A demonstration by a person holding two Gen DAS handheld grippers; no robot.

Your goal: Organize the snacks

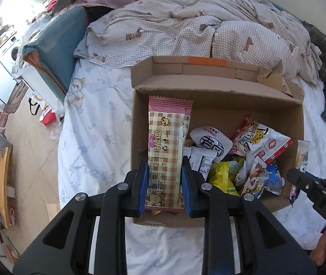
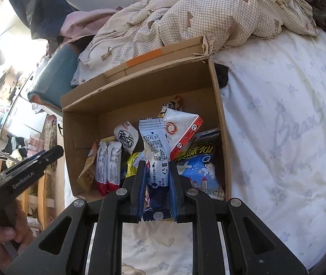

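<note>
Cardboard box on the bed already holds most snacks. Your left gripper clamps the pink packet at 9 o'clock; your right gripper clamps a white packet. Both await placing.

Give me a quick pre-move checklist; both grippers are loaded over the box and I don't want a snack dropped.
1. Left gripper shut on pink checked packet: ok.
2. Right gripper shut on white and blue packet: ok.
3. Both packets above the cardboard box: ok.
4. Free floor space in the box, left side: ok.
5. Box flap folded back, opening clear: ok.
6. Grip firmness: cannot tell.
</note>
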